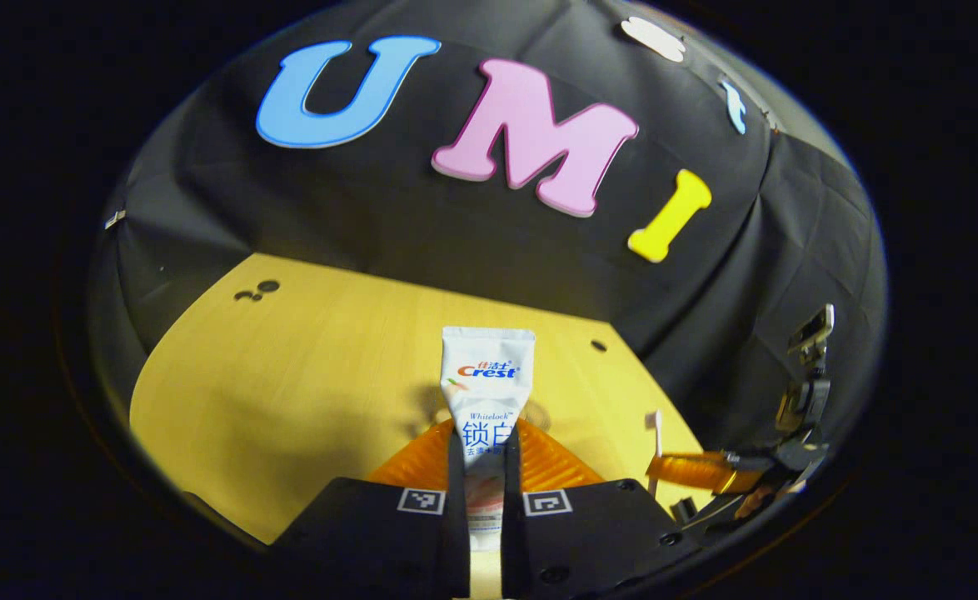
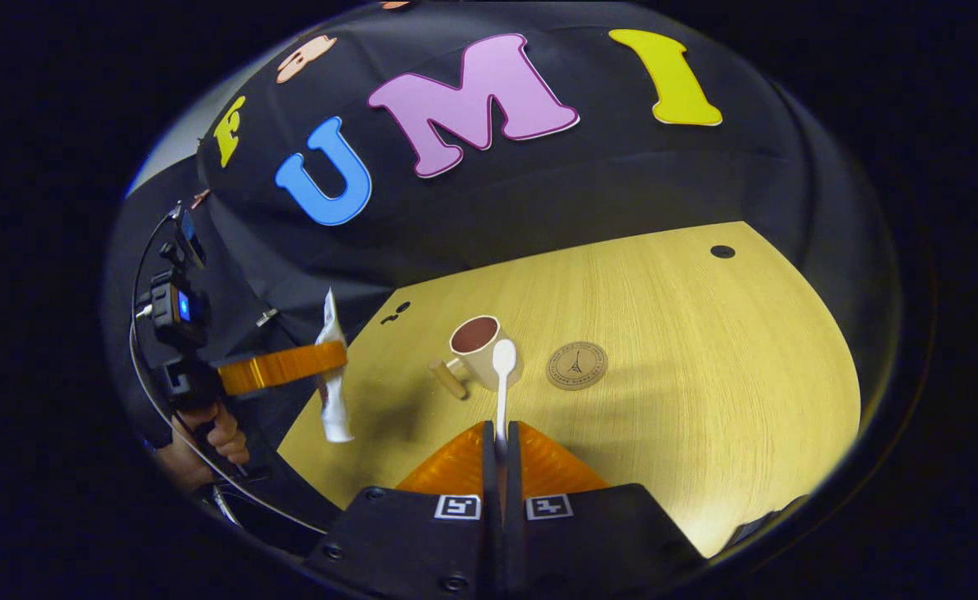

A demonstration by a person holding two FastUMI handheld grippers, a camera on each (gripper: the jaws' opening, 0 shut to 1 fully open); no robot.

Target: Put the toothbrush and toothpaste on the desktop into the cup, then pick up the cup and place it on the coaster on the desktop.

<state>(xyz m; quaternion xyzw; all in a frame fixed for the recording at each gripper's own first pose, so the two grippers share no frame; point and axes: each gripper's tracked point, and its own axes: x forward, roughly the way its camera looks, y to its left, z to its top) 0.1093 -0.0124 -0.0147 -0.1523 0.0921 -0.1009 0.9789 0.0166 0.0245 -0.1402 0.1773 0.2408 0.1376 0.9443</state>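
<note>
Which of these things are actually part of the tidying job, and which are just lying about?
Part of the job: toothpaste, toothbrush, cup, coaster, left tool, right tool.

Just there: wooden table, black cloth wall.

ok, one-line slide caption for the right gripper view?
Right gripper holds toothbrush upright near the cup; coaster waits beside it.

Rec. booth (cloth wall (image 1: 389,225), desktop (image 2: 706,350)).

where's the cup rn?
Right gripper view: the cup stands on the desktop, left of the coaster, just beyond the toothbrush head.
</note>
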